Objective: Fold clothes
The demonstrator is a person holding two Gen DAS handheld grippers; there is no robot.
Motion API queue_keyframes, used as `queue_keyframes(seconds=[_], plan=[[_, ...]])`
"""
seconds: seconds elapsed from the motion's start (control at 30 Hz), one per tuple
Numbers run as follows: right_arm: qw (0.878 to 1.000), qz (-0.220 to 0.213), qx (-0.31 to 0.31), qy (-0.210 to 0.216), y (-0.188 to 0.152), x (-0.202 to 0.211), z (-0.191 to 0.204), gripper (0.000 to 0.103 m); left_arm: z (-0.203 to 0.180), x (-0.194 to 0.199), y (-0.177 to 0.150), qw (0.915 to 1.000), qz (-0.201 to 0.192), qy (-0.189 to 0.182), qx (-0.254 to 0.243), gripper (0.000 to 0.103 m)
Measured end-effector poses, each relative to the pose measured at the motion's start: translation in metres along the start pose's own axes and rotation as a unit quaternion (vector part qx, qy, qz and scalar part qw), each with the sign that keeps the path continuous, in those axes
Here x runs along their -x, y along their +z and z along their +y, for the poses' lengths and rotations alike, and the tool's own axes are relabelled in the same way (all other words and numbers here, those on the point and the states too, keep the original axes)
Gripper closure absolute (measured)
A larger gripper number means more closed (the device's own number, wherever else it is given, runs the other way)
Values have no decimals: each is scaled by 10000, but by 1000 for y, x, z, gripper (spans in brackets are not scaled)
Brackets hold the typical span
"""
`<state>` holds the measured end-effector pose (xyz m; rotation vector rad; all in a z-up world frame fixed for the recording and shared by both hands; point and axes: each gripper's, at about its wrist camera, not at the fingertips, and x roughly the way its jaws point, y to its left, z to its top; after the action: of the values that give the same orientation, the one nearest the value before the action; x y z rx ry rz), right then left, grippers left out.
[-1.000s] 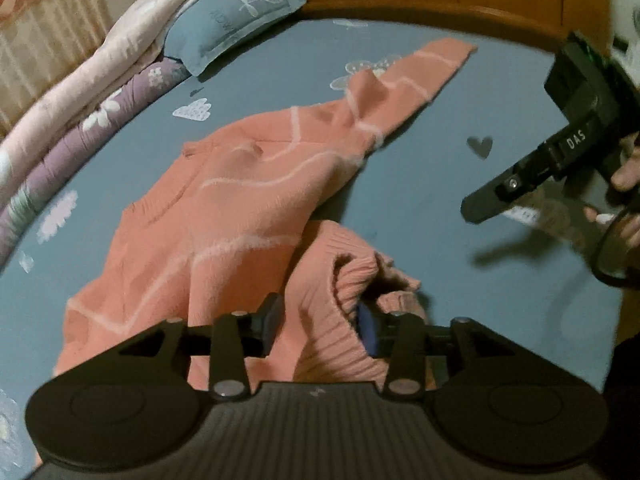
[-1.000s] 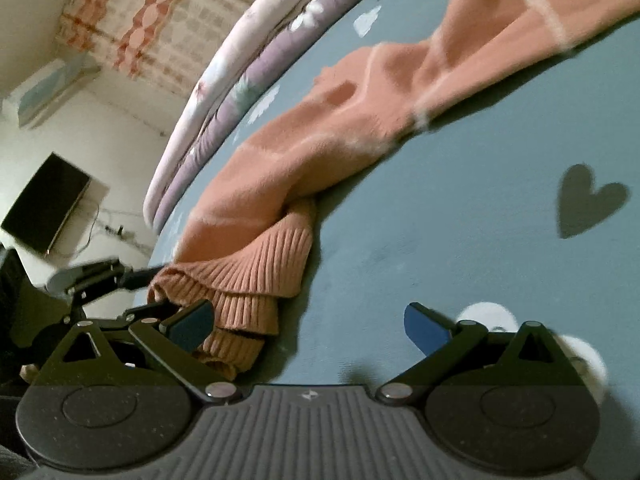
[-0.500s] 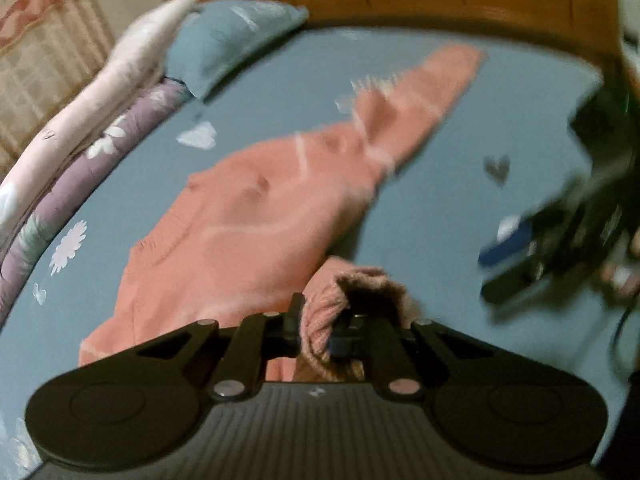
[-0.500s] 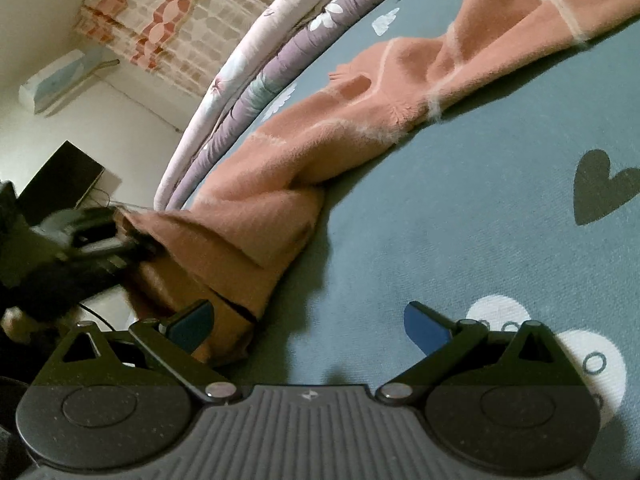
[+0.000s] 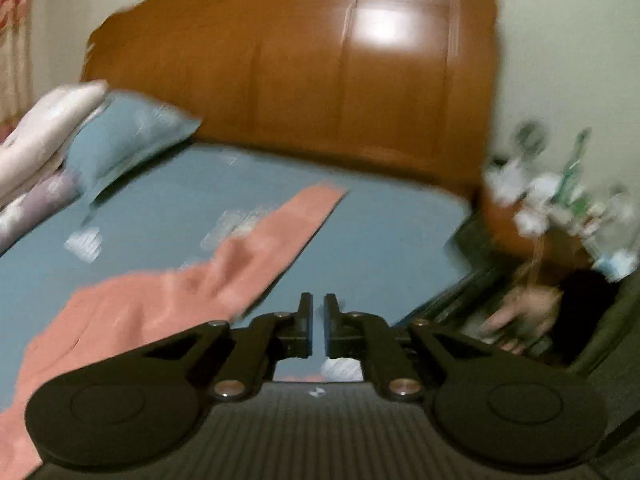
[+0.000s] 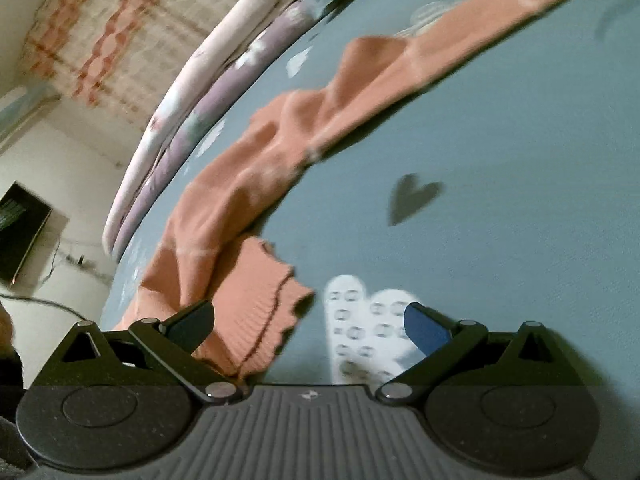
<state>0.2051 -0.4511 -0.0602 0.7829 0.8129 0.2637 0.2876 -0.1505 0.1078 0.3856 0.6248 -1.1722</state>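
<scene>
A home bedroom. A bed (image 5: 380, 232) with a blue sheet printed with hearts and white shapes fills the middle of both views, backed by a wooden headboard (image 5: 300, 68) across the top of the left wrist view. A blue pillow (image 5: 128, 140) and rolled quilts (image 6: 208, 72) lie along its edge, a patterned curtain (image 6: 108, 20) hangs upper left, and a dark screen (image 6: 20, 232) stands at far left.

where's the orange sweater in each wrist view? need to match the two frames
Left wrist: the orange sweater fills the lower left, one sleeve running up toward the centre of the blue sheet.
Right wrist: it runs diagonally from the top right corner down to the ribbed cuff by the left finger of the right gripper.
Shared landmark: the folded pink and purple quilts along the bed's edge.
</scene>
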Motion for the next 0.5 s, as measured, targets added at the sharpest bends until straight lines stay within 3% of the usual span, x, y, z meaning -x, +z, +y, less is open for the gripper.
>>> queue_keyframes(seconds=[0.13,0.3,0.4,0.5], plan=[[9987,-63,-262,423,0,2,-3,0,16,-27,-29,9953,808,438,317,94],[9923,359,-390,1120,4,-34,9,0,32,-51,-70,9814,1567,613,924,77],[9902,778,-435,1075,5,-64,13,0,34,-42,-82,9775,1586,690,1207,72],[9915,831,15,1002,9,-80,28,0,31,-34,-85,9769,1399,714,1445,59]])
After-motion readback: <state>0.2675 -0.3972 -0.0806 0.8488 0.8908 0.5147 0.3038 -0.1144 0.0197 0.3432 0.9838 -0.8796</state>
